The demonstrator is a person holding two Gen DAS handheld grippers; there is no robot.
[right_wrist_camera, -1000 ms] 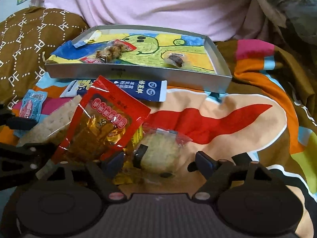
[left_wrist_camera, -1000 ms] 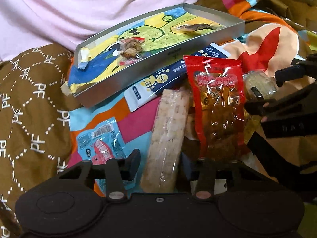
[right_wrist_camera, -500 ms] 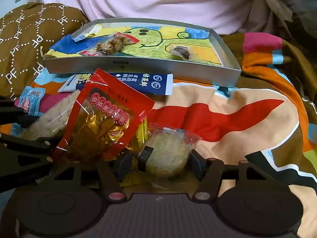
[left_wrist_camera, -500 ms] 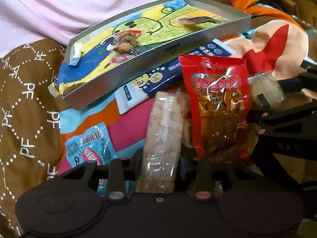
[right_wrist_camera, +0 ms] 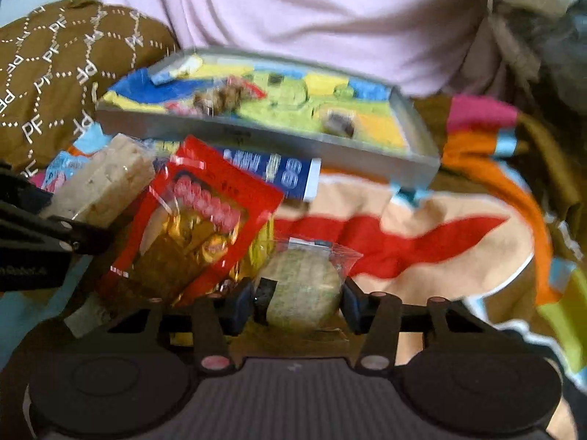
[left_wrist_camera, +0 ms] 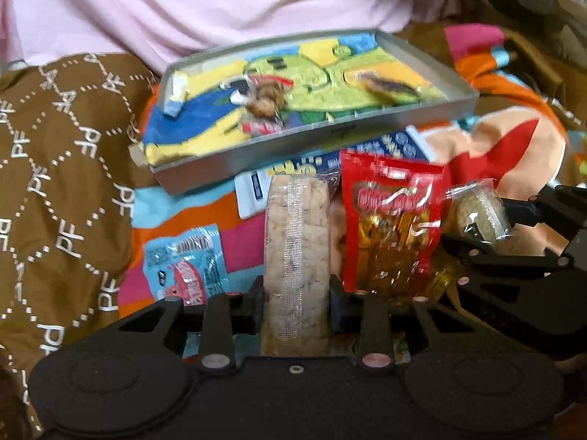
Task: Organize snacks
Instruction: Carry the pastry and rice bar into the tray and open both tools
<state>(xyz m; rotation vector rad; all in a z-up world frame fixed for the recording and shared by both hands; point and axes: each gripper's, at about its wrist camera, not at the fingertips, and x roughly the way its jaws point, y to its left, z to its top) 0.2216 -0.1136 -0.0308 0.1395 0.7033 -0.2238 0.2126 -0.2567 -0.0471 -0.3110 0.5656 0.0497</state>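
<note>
While its jaws have just closed, the right claw (right_wrist_camera: pixel 298 306) pinches a round cake (right_wrist_camera: pixel 302 289) below the tray (right_wrist_camera: pixel 256 139); the left claw (left_wrist_camera: pixel 296 302) grips a cracker pack (left_wrist_camera: pixel 296 249).

Everything in front of me rests on a bright patchwork-coloured blanket (right_wrist_camera: pixel 422 234) with red, orange, pink and peach shapes. To one side lies a brown quilted cloth printed with white letters (left_wrist_camera: pixel 62 190). Behind rises a pale pink fabric (left_wrist_camera: pixel 220 3), softly creased. The light is even and dim.
</note>
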